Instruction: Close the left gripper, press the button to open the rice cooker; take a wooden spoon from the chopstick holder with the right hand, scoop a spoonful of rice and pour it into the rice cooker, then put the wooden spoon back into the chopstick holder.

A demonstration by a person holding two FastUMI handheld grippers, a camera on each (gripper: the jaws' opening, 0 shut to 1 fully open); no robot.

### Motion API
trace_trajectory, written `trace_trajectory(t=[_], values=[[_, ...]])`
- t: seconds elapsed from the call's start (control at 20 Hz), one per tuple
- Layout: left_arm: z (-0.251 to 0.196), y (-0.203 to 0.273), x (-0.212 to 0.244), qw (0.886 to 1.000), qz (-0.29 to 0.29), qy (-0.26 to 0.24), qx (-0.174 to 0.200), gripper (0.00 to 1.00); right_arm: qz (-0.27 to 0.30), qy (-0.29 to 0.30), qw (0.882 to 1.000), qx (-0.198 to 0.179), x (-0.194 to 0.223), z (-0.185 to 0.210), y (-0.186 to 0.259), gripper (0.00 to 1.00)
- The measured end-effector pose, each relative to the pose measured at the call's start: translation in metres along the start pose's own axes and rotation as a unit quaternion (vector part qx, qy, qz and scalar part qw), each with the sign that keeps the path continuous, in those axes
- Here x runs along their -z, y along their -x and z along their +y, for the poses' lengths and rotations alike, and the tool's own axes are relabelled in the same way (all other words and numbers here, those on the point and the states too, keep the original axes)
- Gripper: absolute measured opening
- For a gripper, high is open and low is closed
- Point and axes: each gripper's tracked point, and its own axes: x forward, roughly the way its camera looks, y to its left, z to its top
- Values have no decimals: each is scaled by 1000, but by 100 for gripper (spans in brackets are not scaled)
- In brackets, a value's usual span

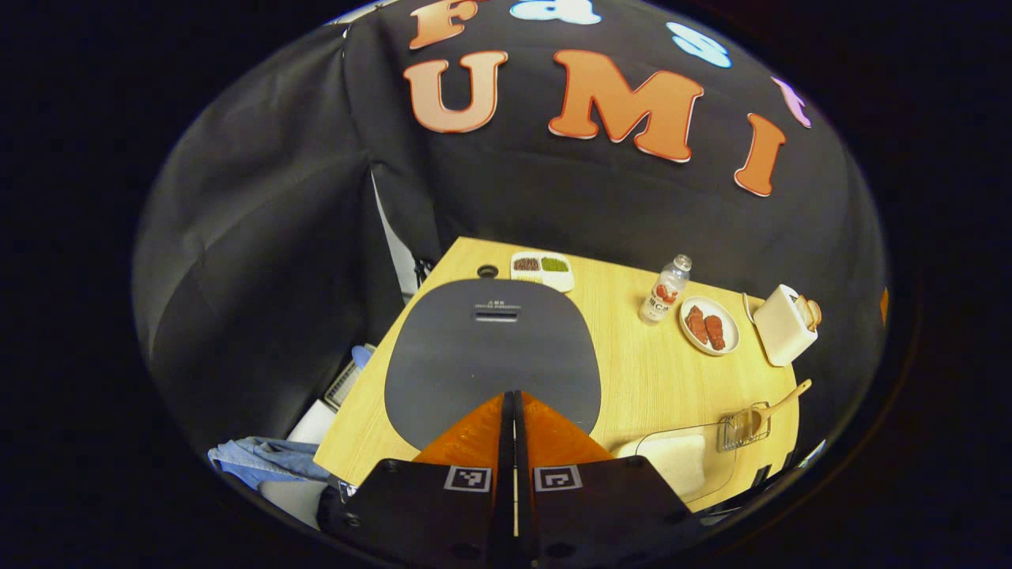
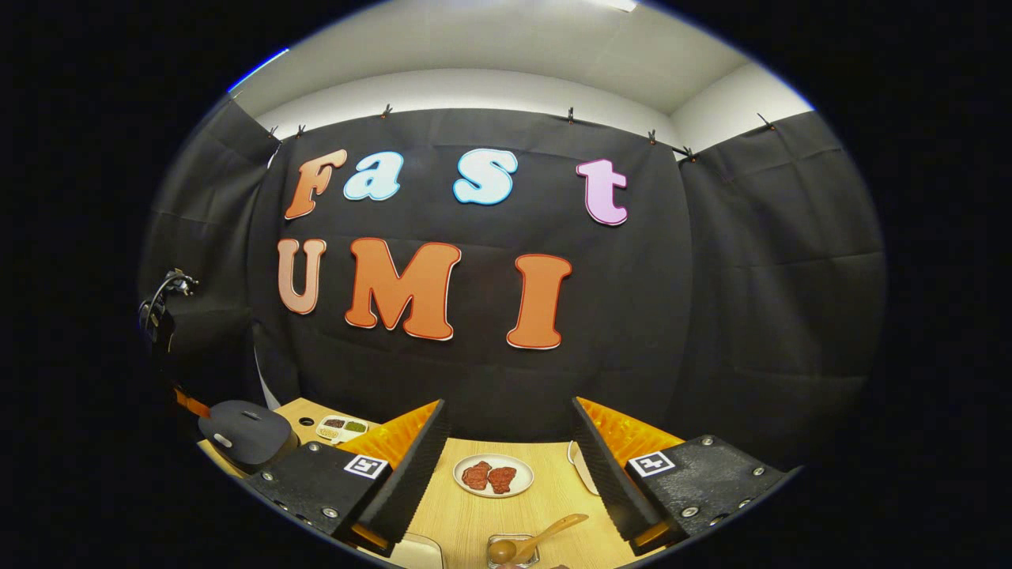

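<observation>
Step in hand: button press. Left gripper (image 1: 514, 411), fingers closed together, hovers over rice cooker (image 1: 494, 356); lid down. Right gripper (image 2: 506, 466) stands open, wooden spoon (image 2: 538, 539) below it. Next: push down.

bottle (image 1: 666, 289) standing by the plate of meat (image 1: 709, 325) | white toaster (image 1: 783, 325) next to that | divided snack dish (image 1: 541, 269) at counter's (image 1: 632, 379) far edge

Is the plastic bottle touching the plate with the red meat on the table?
Apart. In the left gripper view, a strip of bare table separates the bottle from the plate beside it.
</observation>
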Motion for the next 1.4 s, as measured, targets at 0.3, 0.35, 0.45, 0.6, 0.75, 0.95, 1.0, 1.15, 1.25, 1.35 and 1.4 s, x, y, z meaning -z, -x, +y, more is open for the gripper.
trace_trajectory(t=[0.3, 0.35, 0.45, 0.6, 0.75, 0.95, 1.0, 1.15, 1.25, 1.35, 1.4], values=[[6, -21, 8, 995, 95, 36, 10, 6, 13, -1, 1000, 11, 14, -19, -3, 97], [5, -25, 14, 993, 111, 40, 10, 6, 15, 0, 1000, 13, 17, -23, -4, 95], [2, -30, 23, 989, 140, 49, 19, 6, 19, 2, 1000, 16, 21, -29, -3, 95], [6, -38, 28, 983, 168, 73, 19, 6, 28, -2, 999, 20, 29, -37, -2, 95], [11, -46, 47, 974, 207, 85, 20, 6, 40, -11, 999, 24, 38, -44, -3, 95], [9, -55, 46, 970, 220, 99, 26, 3, 50, -8, 998, 22, 46, -46, -4, 95], [10, -57, 47, 970, 222, 91, 29, 3, 53, -7, 998, 20, 48, -46, -5, 95], [8, -58, 51, 967, 240, 73, 49, 7, 59, -9, 998, 10, 51, -39, -8, 95], [9, -58, 52, 966, 248, 48, 61, 7, 61, -11, 998, 2, 53, -33, -11, 95], [9, -56, 53, 966, 250, 28, 65, 6, 69, -11, 998, -5, 60, -29, -13, 95], [8, -54, 55, 965, 250, 7, 74, 6, 73, -12, 997, -8, 62, -28, -14, 95]])
